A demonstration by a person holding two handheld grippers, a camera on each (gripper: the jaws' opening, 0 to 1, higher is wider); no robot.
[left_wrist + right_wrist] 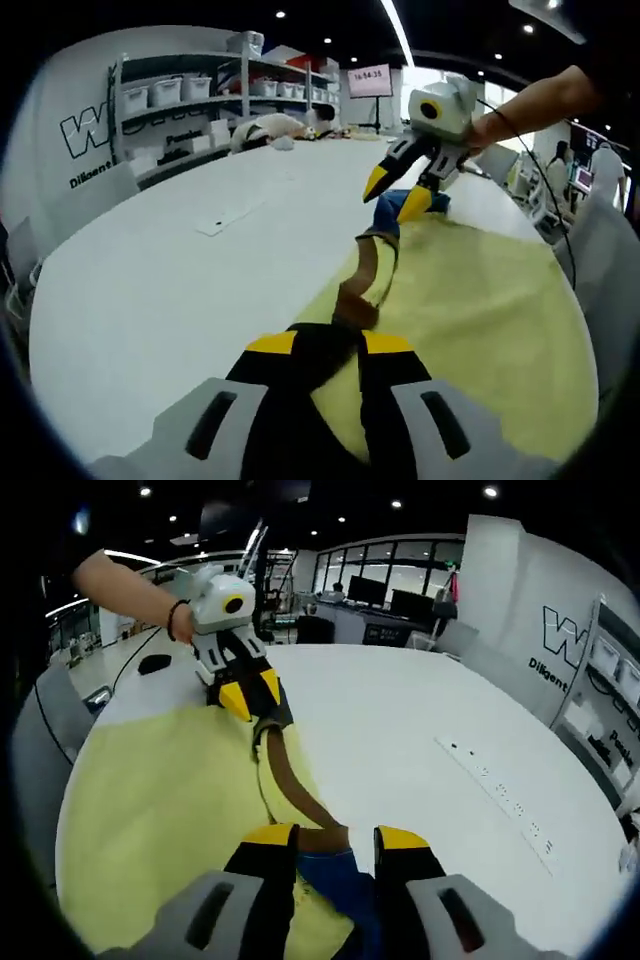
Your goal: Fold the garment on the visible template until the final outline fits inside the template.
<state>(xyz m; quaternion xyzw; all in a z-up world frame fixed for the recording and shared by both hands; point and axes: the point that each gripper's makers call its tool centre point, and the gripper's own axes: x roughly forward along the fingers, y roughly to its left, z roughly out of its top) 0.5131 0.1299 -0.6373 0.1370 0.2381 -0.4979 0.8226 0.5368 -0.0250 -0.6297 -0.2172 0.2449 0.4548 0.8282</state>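
- The left hand-held gripper (330, 343) pinched one end of the garment (365, 275), a brown-and-blue strip.
- The right hand-held gripper (335, 837) pinched its other end.
- The garment lay stretched along the yellow template's (480, 320) edge on the white counter (180, 280).

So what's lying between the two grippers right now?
In the left gripper view, a stretched brown band of the garment runs from the left gripper to the right gripper, lying over the yellow template. The right gripper view shows the same.
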